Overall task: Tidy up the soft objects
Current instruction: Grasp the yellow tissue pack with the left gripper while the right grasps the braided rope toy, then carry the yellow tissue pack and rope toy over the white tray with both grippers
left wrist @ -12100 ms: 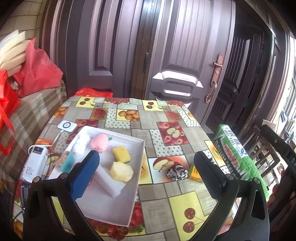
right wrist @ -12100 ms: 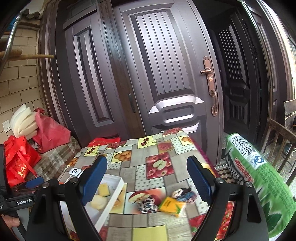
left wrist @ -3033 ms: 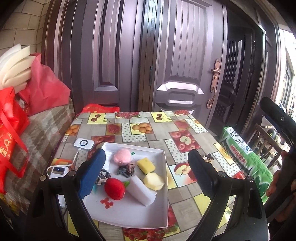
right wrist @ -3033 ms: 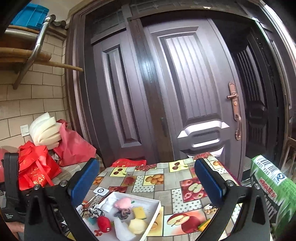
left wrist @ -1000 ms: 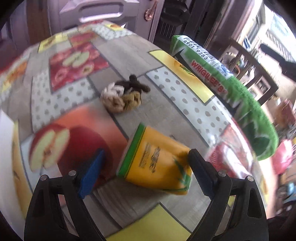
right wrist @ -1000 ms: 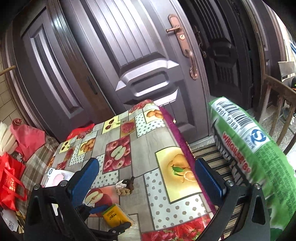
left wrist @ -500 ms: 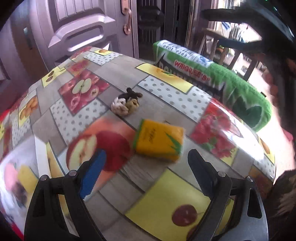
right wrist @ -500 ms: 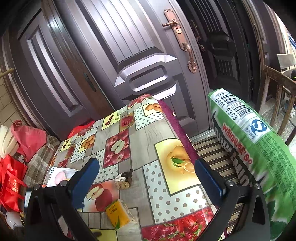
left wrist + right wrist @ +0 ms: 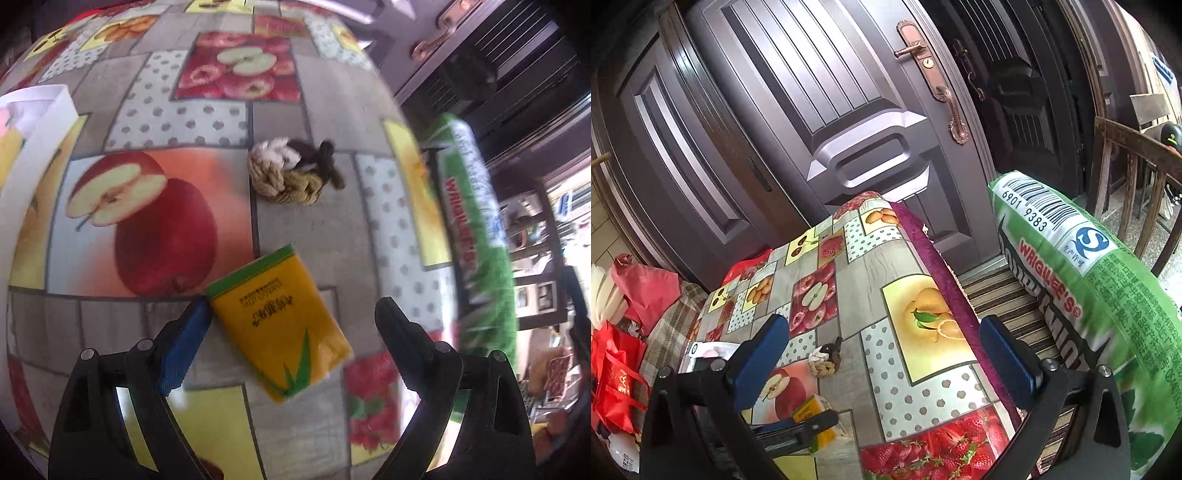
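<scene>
A yellow tissue pack [image 9: 277, 325] lies flat on the fruit-print tablecloth. My left gripper [image 9: 291, 339] points steeply down over it, open, with the pack between its jaws. The blue left pad [image 9: 184, 343] is right beside the pack's green-edged corner; the right pad stands clear of it. A knot of beige, white and brown scrunchies [image 9: 291, 173] lies just beyond. My right gripper [image 9: 884, 362] hovers open and empty above the table's right side. From there I see the pack [image 9: 812, 406], the left gripper's finger [image 9: 798, 428] over it, and the scrunchies [image 9: 825, 360].
A white tray [image 9: 55, 107] holding soft items sits at the table's left, partly hidden in the right wrist view. A big green bag [image 9: 1089, 295] leans beside the table's right edge. Red bags [image 9: 617, 376] sit to the left. Dark doors stand behind the table.
My left gripper has rolled and closed in on the tissue pack, which now lies between its jaws instead of ahead of them. The right gripper has stayed about where it was.
</scene>
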Tool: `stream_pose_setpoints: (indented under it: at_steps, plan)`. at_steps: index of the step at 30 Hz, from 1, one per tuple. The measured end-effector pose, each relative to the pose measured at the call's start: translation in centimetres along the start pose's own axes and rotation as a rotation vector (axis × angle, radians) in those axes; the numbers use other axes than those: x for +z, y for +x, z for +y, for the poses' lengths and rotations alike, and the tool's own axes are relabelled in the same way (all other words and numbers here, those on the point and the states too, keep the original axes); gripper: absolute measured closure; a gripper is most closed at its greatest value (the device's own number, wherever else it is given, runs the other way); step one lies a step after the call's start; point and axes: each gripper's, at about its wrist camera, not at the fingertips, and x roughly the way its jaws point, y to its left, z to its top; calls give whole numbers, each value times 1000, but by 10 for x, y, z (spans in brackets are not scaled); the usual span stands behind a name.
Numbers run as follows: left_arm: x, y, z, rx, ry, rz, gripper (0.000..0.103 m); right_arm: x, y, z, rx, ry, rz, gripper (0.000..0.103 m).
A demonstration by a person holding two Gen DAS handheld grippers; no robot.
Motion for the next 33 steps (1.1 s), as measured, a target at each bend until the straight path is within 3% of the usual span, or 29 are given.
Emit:
stream_pose_setpoints:
  at_steps: [2,3,4,6,8,13,16,19,22,25,27,33]
  plan:
    - [-4,-3,-3,2,40,-26,17,3,4,3,11,-9,0,0]
    - [-5,-5,-3,-20,54,-21,35,5,6,6,21,-24,-3,0]
    - [-6,-7,0,-46,61,-15,45,7,11,11,33,-55,-3,0]
    - [-8,-11,13,-70,53,-12,47,7,25,20,48,-126,20,0]
    - [-12,-19,28,-74,42,-24,49,1,51,32,49,-209,100,0]
    - [-26,-42,74,-47,-18,-73,49,-39,120,72,66,-452,266,0]
    - [-34,-55,94,-30,-48,-105,49,-56,149,92,77,-512,309,0]
    - [-41,-65,106,-25,-70,-133,49,-67,174,111,35,-580,315,1]
    - [-43,-70,110,-23,-62,-153,49,-78,193,119,-13,-649,372,17]
    - [-42,-73,108,-25,-42,-171,49,-90,193,122,-17,-711,378,50]
    - [-40,-75,105,-27,-28,-180,49,-92,183,121,17,-728,379,63]
    - [-33,-97,87,-34,54,-252,49,-70,125,113,111,-585,276,69]
